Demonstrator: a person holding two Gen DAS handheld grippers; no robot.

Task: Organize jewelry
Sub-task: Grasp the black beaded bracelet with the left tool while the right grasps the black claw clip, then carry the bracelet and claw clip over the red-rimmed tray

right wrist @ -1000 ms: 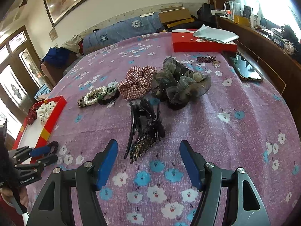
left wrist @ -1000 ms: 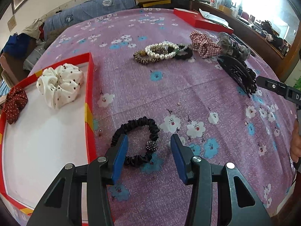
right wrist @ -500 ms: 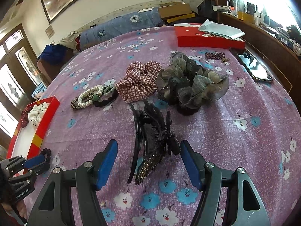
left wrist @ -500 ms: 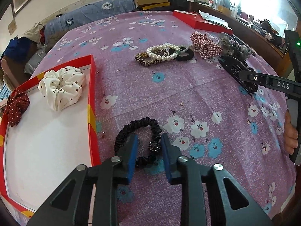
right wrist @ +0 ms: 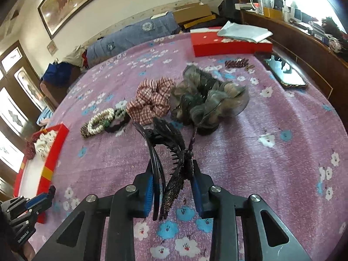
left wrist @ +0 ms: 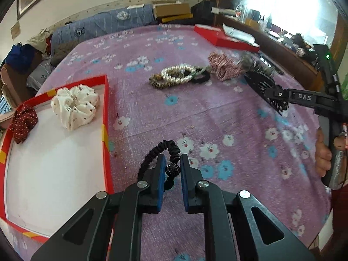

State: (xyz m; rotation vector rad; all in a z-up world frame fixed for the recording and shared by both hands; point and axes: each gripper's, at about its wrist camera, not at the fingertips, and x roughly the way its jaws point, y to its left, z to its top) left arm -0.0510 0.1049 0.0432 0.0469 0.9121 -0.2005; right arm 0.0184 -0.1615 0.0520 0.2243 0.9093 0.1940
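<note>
My left gripper (left wrist: 170, 169) is shut on a black hair tie (left wrist: 162, 150) with a sparkly bead, held just above the purple flowered cloth beside the red tray (left wrist: 106, 117). The tray holds a white scrunchie (left wrist: 75, 105) and a dark red scrunchie (left wrist: 22, 121). My right gripper (right wrist: 173, 183) is shut on the black hair clips (right wrist: 168, 150); it also shows in the left wrist view (left wrist: 280, 95) and the clips appear raised off the cloth. Pearl and bead bracelets (right wrist: 99, 124), a plaid scrunchie (right wrist: 152, 100) and a grey organza scrunchie (right wrist: 206, 100) lie beyond.
A red box (right wrist: 226, 43) with papers sits at the far edge. A phone (right wrist: 285, 72) and a small brown beaded piece (right wrist: 238, 63) lie at the right. A wooden ledge with clutter runs along the right side. Folded bedding lies at the back.
My left gripper closed fully on the black hair tie and lifted it. My right gripper moved forward and closed on the black hair clips.
</note>
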